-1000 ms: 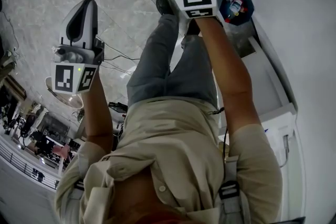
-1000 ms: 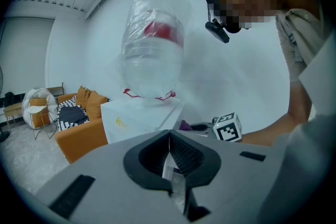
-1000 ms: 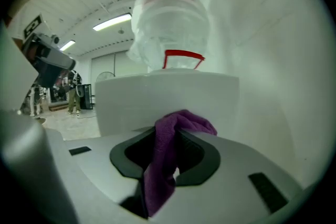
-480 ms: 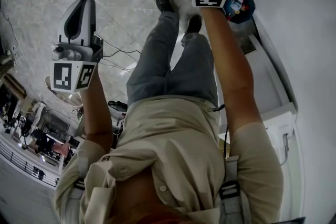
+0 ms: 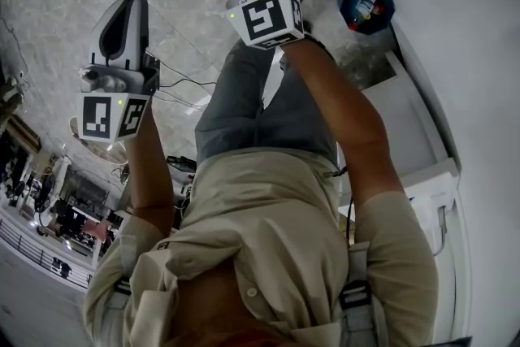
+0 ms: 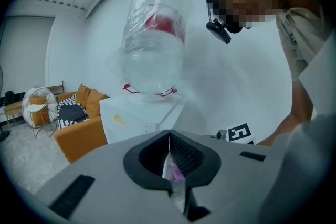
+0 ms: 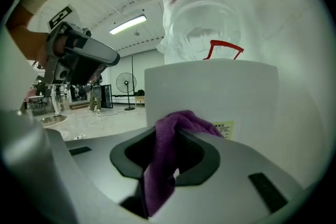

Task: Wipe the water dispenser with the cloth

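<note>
Here, a person stands by a white dispenser (image 7: 220, 92) with a gripper in each hand. The right claw (image 7: 169, 136) is clamped on a purple cloth (image 7: 160, 176). 1 fold bulges out past the tips and the rest hangs down through the slot. That bulge is probably left proud so that soft cloth, not hard plastic, meets the surface. The claw faces the dispenser's front panel and is near it, though by the head view the cloth seems not yet to touch. A clear bottle (image 7: 202, 18) wrapped in plastic film sits upside down on top of the dispenser.

The left claw (image 6: 169, 139) is closed too, its 2 jaws meeting in a straight line. A thin pale sliver shows in the seam, but it is too small to identify. This claw is held off to the side, apart from the dispenser. That is likely to keep it clear, since 1 claw can wipe alone.

A blue bin (image 5: 364, 6) of bottles sits on the floor beside the dispenser.

Wiping looks about to begin. The next move likely calls for pressing the fold to the panel and dragging it across.
</note>
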Demonstrator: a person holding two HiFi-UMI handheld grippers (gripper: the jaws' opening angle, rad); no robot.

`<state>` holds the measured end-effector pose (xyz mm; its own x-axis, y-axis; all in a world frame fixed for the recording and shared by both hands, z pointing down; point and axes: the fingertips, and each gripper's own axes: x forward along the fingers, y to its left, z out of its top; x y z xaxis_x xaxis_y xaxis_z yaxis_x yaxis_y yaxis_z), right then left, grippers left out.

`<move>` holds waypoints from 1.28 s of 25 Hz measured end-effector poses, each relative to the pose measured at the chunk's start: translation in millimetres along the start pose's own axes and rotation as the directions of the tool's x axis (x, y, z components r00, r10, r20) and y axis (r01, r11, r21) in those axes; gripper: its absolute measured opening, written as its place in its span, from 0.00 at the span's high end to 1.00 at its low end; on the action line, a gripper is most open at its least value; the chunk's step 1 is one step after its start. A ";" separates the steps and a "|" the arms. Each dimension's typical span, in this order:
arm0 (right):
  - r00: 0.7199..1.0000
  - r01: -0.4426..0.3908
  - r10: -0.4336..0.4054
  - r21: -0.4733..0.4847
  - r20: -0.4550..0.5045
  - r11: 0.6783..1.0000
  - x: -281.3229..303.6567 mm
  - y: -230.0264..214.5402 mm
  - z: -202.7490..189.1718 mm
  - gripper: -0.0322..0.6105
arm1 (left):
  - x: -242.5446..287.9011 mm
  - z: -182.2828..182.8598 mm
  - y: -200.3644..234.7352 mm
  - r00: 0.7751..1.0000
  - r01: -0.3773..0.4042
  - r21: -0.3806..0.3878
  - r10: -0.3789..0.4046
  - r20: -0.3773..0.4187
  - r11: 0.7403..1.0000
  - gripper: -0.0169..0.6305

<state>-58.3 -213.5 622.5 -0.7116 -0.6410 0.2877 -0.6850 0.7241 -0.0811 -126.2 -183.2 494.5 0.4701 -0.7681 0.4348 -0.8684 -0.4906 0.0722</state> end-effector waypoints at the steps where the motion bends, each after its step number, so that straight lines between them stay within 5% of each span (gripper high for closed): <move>1: 1.000 -0.004 0.004 -0.014 -0.006 1.000 0.3 -2.1 -2.4 0.79 | 0.1 -0.9 0.0 1.000 0.000 -0.001 0.000 -0.001 1.000 0.95; 7: 0.990 0.104 -0.109 -0.049 -0.090 0.993 6.2 -68.1 -41.3 0.79 | -1.9 -9.8 3.1 1.000 -0.008 -0.007 0.008 -0.012 1.000 0.94; 14: 0.937 0.324 -0.321 0.001 -0.138 0.946 7.3 -170.9 -55.0 0.79 | -10.0 -23.1 7.7 1.000 -0.021 -0.017 0.020 -0.023 1.000 0.95; 18: 0.957 0.259 -0.250 0.043 -0.150 0.965 9.9 -138.8 -66.7 0.79 | -5.9 -22.7 1.5 1.000 -0.013 -0.018 0.012 -0.023 1.000 0.95; 27: 0.991 -0.035 0.040 0.044 -0.125 0.998 29.6 15.3 -69.3 0.79 | 3.3 -26.6 -0.9 1.000 -0.004 -0.018 0.003 -0.028 1.000 0.94; 32: 0.986 -0.099 0.097 -0.005 -0.136 0.995 29.0 23.0 -81.1 0.79 | 0.1 -29.5 -3.3 0.999 -0.011 -0.016 0.010 -0.031 1.000 0.95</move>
<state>-82.0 -194.8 706.4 -0.7468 -0.5269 0.4058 -0.6105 0.7852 -0.1039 -128.0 -169.5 520.8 0.4560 -0.7601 0.4629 -0.8758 -0.4758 0.0816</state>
